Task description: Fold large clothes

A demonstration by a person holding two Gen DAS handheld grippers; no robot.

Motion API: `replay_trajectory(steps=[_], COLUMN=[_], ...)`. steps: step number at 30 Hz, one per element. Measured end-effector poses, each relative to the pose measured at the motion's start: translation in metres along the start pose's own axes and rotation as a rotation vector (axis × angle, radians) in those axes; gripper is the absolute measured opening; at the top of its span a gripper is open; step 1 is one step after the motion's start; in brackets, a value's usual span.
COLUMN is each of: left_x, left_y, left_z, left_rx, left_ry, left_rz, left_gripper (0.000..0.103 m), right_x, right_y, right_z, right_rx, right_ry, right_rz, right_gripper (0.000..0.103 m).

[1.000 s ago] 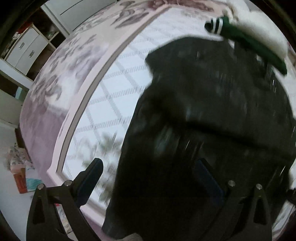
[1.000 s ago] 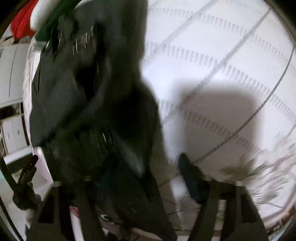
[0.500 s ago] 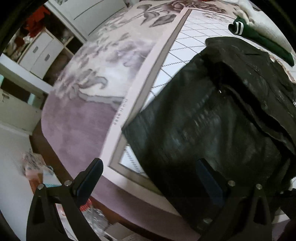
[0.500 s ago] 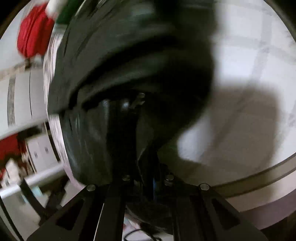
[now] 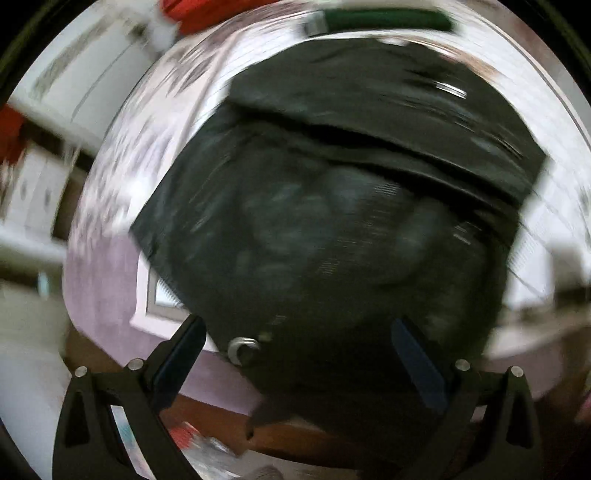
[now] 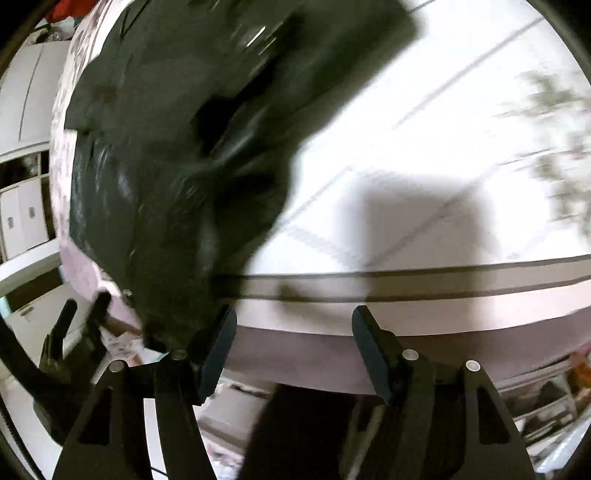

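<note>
A large black garment lies partly folded on the bed, its near edge hanging over the front of the bed. It has a metal ring near its lower edge. My left gripper is open just above the garment's near edge, with nothing between the jaws. In the right wrist view the garment fills the left half. My right gripper is open and empty at the bed's front edge, its left finger beside the garment's hanging corner. Both views are motion-blurred.
The bedspread is white with a grid pattern and a pink-purple border. A green garment lies at the far side of the bed. White cabinets stand to the left. The left gripper shows at lower left.
My right gripper was shut on the black garment half a second ago and is now open, with the garment released. The left gripper swung right over the garment and stays open.
</note>
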State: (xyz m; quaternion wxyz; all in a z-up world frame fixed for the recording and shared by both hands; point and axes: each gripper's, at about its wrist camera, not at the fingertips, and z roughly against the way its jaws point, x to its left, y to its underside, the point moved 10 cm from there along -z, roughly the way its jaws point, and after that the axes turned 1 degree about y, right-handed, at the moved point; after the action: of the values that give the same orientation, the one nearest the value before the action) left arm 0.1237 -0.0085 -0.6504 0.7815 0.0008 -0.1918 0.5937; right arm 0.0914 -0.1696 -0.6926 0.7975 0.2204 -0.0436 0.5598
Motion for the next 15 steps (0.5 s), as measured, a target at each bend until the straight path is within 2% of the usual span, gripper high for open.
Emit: replay_trajectory(steps=[4,8,10,12,14,15], left_x=[-0.089,-0.127,-0.123,-0.108,-0.087,-0.081], left_y=[0.006,0.017,0.017,0.010,-0.001,-0.004], left_z=[0.012,-0.016,-0.033,-0.039,-0.045,-0.048], left_rx=[-0.033,0.029,0.068,0.081,0.080,0.086], left_ry=[-0.034,-0.131,-0.186,-0.205,-0.250,-0.248], left_rz=[-0.236,-0.360,-0.336,-0.263,-0.213,-0.196], left_gripper=[0.103,0.103,0.103,0.103,0.103,0.103], right_x=[-0.043,-0.084,-0.107,-0.124,-0.122,-0.118], right_y=[-0.034,-0.066,-0.080,-0.092,-0.104,-0.111], right_z=[0.032,0.053,0.060,0.066,0.064,0.061], right_rx=[-0.044,-0.093,-0.111,-0.126,-0.134,-0.133], right_ry=[0.013,0.036,0.029,0.013,-0.032,-0.067], right_rz=[-0.078,-0.111,-0.116,-0.113,-0.113,-0.113], right_gripper=[0.067,0.067,0.067,0.067,0.067,0.067])
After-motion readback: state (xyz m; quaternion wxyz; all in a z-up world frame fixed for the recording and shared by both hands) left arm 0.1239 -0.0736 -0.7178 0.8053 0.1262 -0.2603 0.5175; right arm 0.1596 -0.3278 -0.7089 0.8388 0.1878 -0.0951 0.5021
